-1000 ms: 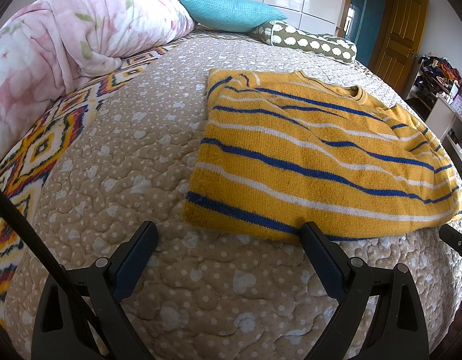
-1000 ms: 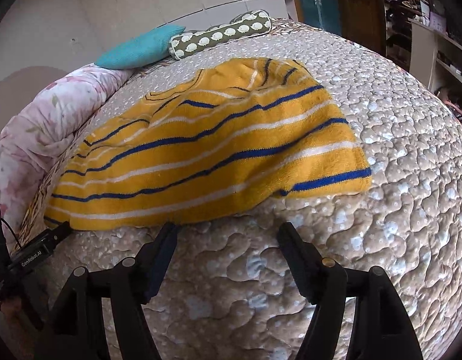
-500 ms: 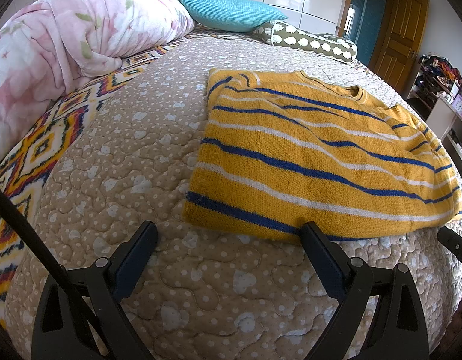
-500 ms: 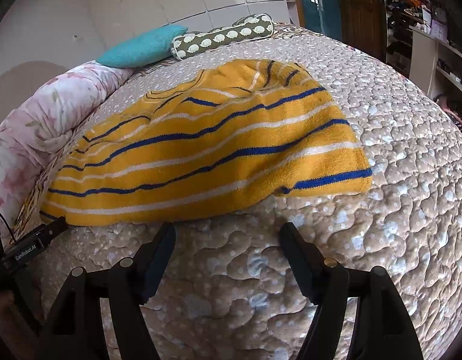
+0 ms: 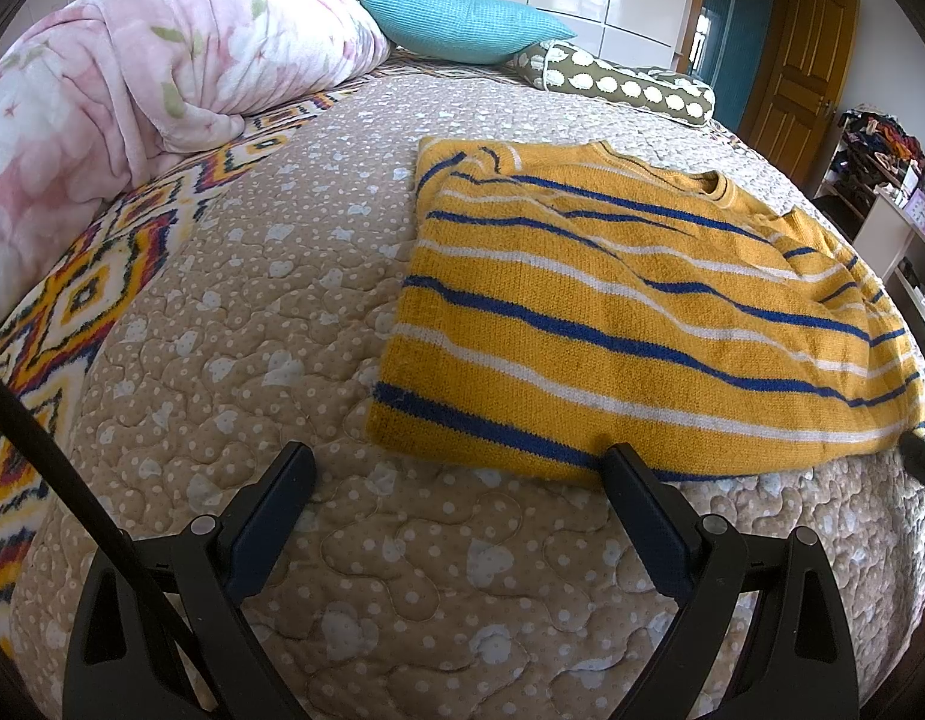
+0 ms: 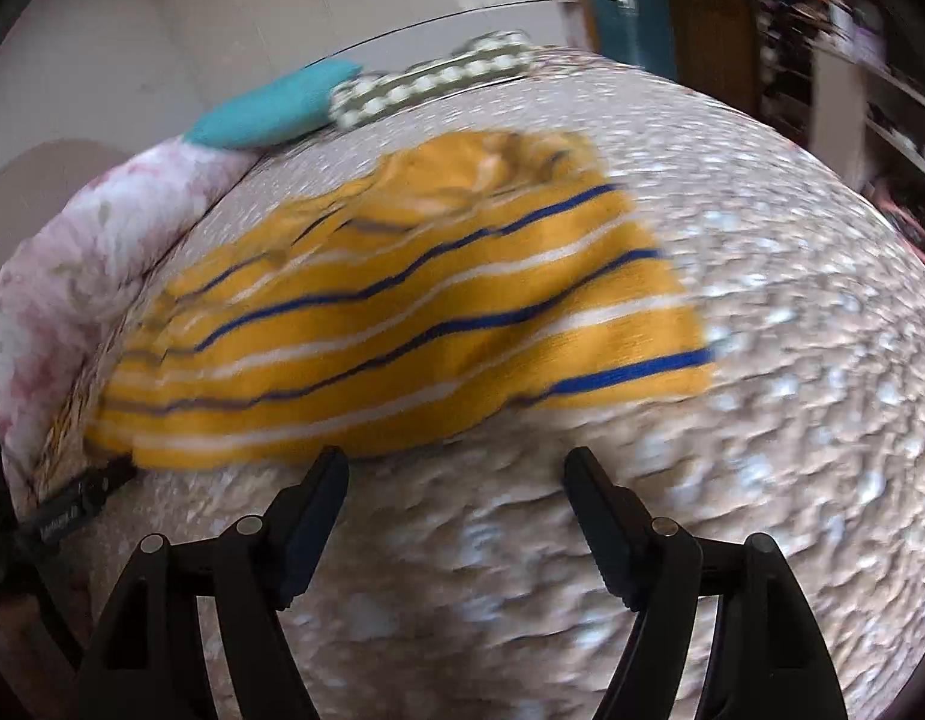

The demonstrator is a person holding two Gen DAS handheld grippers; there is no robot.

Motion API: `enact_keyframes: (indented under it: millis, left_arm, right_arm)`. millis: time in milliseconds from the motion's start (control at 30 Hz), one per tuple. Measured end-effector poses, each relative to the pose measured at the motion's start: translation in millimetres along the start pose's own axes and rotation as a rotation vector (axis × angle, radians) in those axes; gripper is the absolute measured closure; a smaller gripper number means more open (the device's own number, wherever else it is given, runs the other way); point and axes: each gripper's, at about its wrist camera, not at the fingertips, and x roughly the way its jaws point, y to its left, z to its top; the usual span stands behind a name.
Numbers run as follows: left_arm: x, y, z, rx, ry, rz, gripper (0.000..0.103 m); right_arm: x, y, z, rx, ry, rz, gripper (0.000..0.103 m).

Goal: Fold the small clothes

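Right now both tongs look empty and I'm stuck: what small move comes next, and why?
Probably ease the left tongs forward onto the sweater's near hem: both tongs stand open, short of it, and it lies flat on the bed.

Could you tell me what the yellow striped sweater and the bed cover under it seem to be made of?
The yellow striped sweater looks like a soft, fuzzy knit, perhaps wool or acrylic: fine ribbed rows and a slightly hairy surface show along its stripes. The bed cover appears to be quilted woven fabric, likely cotton or a blend: matte, with wavy stitched lines puffing it into padded cells and a printed pattern of white dots and hearts.
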Motion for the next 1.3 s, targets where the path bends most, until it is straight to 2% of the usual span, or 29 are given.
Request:
enact_keyframes:
  millis: [67,167,333,400,433,467,533,633,700,800,900,1000,1067,1167,1300]
  left_arm:
    - [0,1,-1,-0.002,-0.001,0.000,0.007]
    - [0,2,-3,-0.001,-0.001,0.004,0.007]
    - [0,2,-3,-0.002,0.001,0.001,0.007]
    - [0,2,-2,-0.004,0.000,0.000,0.007]
    - [-2,4,-3,-0.013,0.000,-0.011,0.007]
    - [-4,6,-3,-0.022,-0.002,-0.022,0.007]
    - [-11,14,-2,-0.053,-0.008,-0.067,0.007]
    - [-29,33,3,-0.113,-0.051,-0.091,0.007]
    - [-43,52,6,-0.152,-0.108,-0.041,0.007]
    - [-54,82,7,-0.202,-0.165,0.083,0.007]
    - [-57,117,5,-0.293,-0.175,0.148,0.007]
    - [-57,148,0,-0.404,-0.159,0.130,0.007]
    - [-56,165,-4,-0.478,-0.144,0.100,0.007]
    - [-60,176,-11,-0.532,-0.142,0.067,0.007]
    - [-63,176,-15,-0.530,-0.128,0.035,0.007]
  right_arm:
    - [-4,-23,7,0.085,-0.016,0.002,0.024]
    - [-4,-55,18,0.191,-0.024,0.052,0.024]
    - [16,-71,43,0.227,-0.042,0.079,0.023]
    - [27,-71,53,0.232,-0.046,0.064,0.028]
    - [32,-67,59,0.234,-0.043,0.042,0.044]
    - [36,-63,65,0.236,-0.025,0.039,0.070]
    - [35,-53,78,0.237,0.012,0.056,0.086]
    - [12,-17,107,0.154,-0.022,0.037,0.088]
    - [-3,21,127,0.076,-0.049,0.055,0.089]
    - [-12,97,141,-0.050,-0.057,0.150,0.092]
    - [3,175,129,-0.174,-0.009,0.248,0.093]
    - [46,240,101,-0.285,0.092,0.291,0.093]
    - [75,261,82,-0.335,0.153,0.282,0.093]
    - [111,277,58,-0.393,0.233,0.265,0.093]
    - [118,279,51,-0.427,0.228,0.256,0.093]
